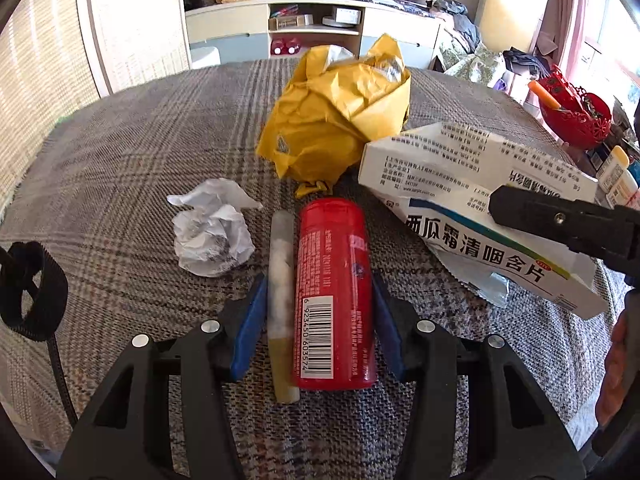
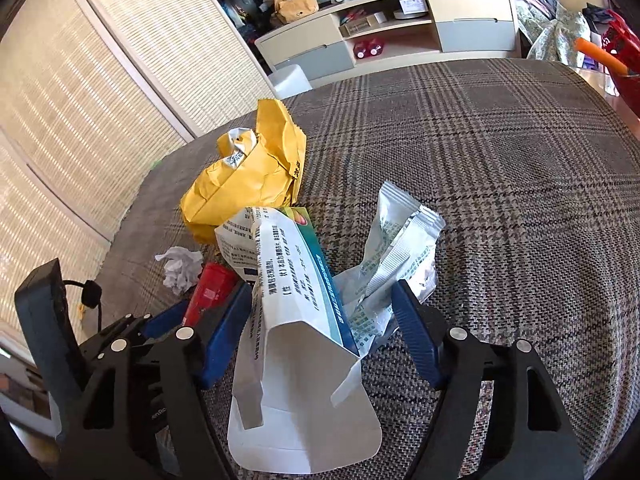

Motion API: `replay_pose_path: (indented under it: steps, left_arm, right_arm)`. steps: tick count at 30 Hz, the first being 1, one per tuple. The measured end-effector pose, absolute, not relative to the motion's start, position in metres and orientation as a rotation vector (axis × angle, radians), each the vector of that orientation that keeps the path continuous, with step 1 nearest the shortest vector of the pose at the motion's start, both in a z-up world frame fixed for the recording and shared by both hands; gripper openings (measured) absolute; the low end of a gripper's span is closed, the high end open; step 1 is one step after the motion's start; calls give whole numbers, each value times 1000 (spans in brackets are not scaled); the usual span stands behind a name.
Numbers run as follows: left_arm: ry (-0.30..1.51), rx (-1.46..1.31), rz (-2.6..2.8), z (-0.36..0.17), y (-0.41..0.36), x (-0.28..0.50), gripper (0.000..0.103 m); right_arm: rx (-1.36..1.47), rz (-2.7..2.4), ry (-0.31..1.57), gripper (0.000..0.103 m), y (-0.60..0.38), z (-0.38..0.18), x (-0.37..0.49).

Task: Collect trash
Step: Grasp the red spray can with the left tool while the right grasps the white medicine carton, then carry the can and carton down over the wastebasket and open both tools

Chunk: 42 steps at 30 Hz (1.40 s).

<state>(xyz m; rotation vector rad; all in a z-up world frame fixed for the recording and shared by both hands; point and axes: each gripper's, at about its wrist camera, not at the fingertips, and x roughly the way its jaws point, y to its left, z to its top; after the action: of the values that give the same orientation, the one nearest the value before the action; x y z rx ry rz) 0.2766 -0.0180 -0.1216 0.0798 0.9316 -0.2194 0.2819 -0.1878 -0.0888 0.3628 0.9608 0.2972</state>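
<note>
My left gripper [image 1: 318, 286] is open around a red canister [image 1: 334, 294] and a pale tube [image 1: 280, 300] that lie side by side on the plaid cloth [image 1: 120, 152]. A crumpled white paper [image 1: 212, 234] lies to their left and a crumpled yellow envelope [image 1: 336, 120] behind. My right gripper [image 2: 322, 298] is open around an opened white medicine box [image 2: 296, 312] and a silver foil sachet [image 2: 400, 252]. The box also shows in the left wrist view [image 1: 480, 204], with one right gripper finger [image 1: 560, 224] above it. The yellow envelope [image 2: 244, 184], white paper [image 2: 180, 268] and canister [image 2: 210, 290] show in the right wrist view.
A red openwork basket [image 1: 576, 116] and small bottles [image 1: 616, 172] stand at the table's right edge. A black strap loop [image 1: 32, 288] hangs at the left. A cabinet with shelves [image 1: 312, 28] and piled clothes stand beyond the table.
</note>
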Motion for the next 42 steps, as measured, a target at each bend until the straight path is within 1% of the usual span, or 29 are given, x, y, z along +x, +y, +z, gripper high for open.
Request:
replay_pose_path:
  steps: [2,3,4,5,6,7,8,10,15,18,19,24,30,42]
  left_arm:
    - [930,103,-215,-123,-21,277,48]
    - [929,102,-215,-123,-21,277,48]
    - [925,103,-211,-123,-21,277,44]
    - [923,107,-211,-124,-21,277,44]
    - [922,109,-210,-123,-20,277,42]
    - [920,115,-202,-123,-20,276,33]
    - [919,116,-199,-123,-19,275,31]
    - [930,95,-205,-121,-14,274,31]
    - [907,83,-190,-110,-8,265,31]
    - [888,74,-191,-98,-5,256,31]
    - [879,71,-193,-93,-4,251,31]
    - [861,65,-210,-77,-7,226,31]
    - [855,58,-224,-69,-11,198,31]
    - [826,33,-284,-71,-18,103,31]
  right_arm:
    - [371,304,952,67,-188,-88,281]
    - [374,308,944,63,-189,-86,280]
    - [377,312,937,58,-189,-85,280]
    - [375,316,928,55,-189,-83,279]
    - [370,320,925,51,-189,-82,279]
    - [364,323,922,48,-187,-80,279]
    - [355,324,920,48,-187,-79,279]
    - [350,325,909,43,-185,-75,276]
    - [343,324,869,37,-188,-57,267]
    - [333,317,846,36,-194,-45,260]
    - [335,322,851,34,-196,-43,259]
    - [348,327,914,34,-203,-48,246]
    - [351,305,909,33,-213,-39,217]
    - [360,282,884,33,-227,-43,108]
